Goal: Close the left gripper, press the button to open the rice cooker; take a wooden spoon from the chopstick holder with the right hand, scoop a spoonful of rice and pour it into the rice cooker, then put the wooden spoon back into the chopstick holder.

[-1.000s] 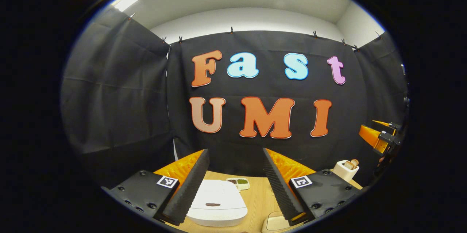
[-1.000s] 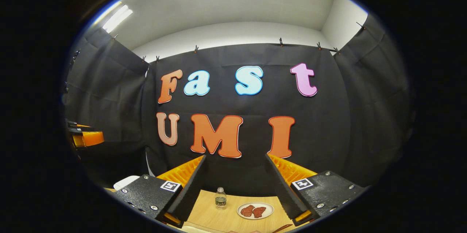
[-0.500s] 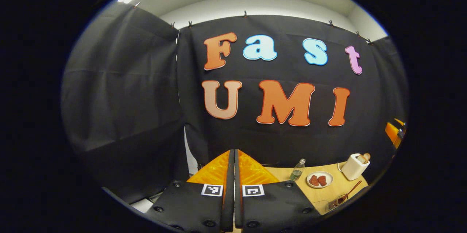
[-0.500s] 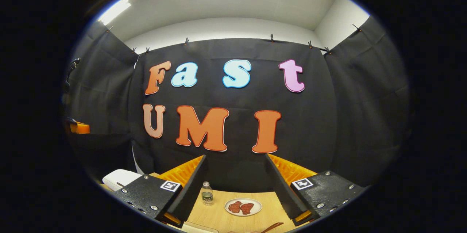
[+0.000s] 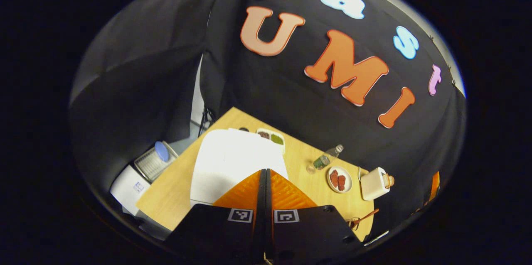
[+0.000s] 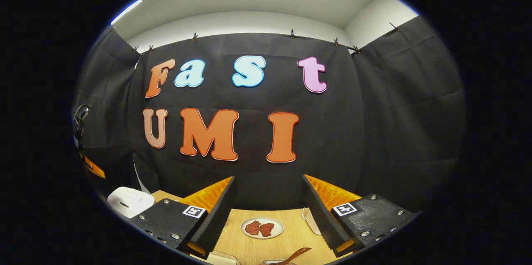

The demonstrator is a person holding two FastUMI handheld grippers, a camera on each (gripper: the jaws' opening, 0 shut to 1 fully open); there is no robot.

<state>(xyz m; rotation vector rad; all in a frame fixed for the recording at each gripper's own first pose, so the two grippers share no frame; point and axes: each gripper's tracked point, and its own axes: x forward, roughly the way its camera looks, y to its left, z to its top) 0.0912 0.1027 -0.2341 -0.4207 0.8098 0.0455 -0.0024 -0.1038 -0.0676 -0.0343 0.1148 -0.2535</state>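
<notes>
With its fingers pressed together, the left gripper [image 5: 266, 173] hangs over the closed white rectangular rice cooker [image 5: 232, 161] on the wooden table [image 5: 174, 186], button unpressed, while the right gripper [image 6: 268, 192] waits spread and empty.

Wooden desk [image 5: 174, 186] carries white rice cooker [image 5: 232, 165], two-part dish [image 5: 271, 136], bottle lying down [image 5: 326, 159], plate of meat [image 5: 339, 179], white chopstick holder [image 5: 373, 184], wooden spoon [image 5: 365, 217].
</notes>
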